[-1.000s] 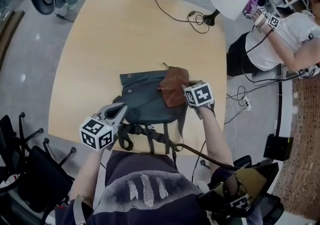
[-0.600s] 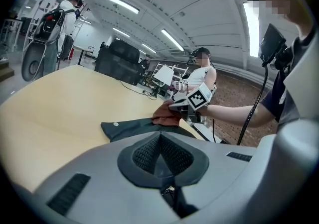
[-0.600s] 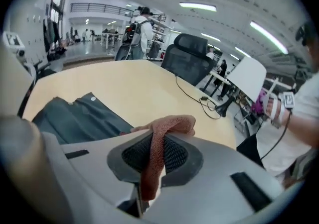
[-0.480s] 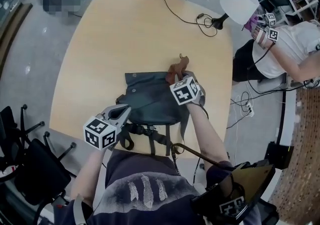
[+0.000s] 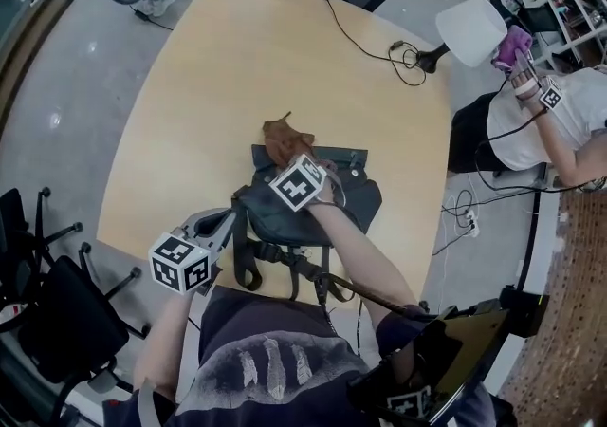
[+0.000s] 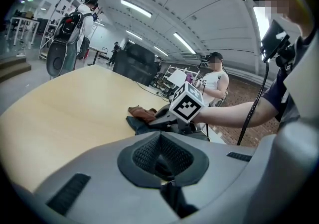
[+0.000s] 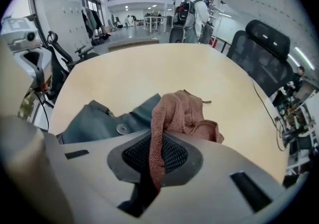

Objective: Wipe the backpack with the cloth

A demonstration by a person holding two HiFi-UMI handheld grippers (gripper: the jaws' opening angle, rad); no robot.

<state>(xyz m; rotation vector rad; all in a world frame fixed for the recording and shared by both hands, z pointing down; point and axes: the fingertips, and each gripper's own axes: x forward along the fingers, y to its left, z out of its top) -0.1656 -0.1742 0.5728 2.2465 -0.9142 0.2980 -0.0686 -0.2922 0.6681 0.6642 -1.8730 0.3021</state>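
The backpack (image 5: pixel 264 218) is laid flat near the front edge of the table (image 5: pixel 190 83), straps toward the person, so its broad face is presented upward for wiping. The brown cloth (image 5: pixel 286 139) is pinched in the right gripper (image 5: pixel 285 159). In the right gripper view a strip of it is seen clamped btwn the pads, w/ the rest bunched ahead of the jaws, so a loose wad is left free to be dragged over the fabric. The wad is placed at the backpack's far edge, partly on the table, i.e. at one end of a stroke line. The left gripper (image 5: pixel 230 218) is set at the backpack's near-left corner, jaws drawn together on a dark fold, prob. the backpack's edge. It is judged to be held there so the backpack is not slid along by the cloth. Wiping is judged under way; how much of the face is done cannot be told. A round snap (image 7: pixel 121 128) is seen just beside the cloth, and snagging of the loose threads on it is a risk to be watched.
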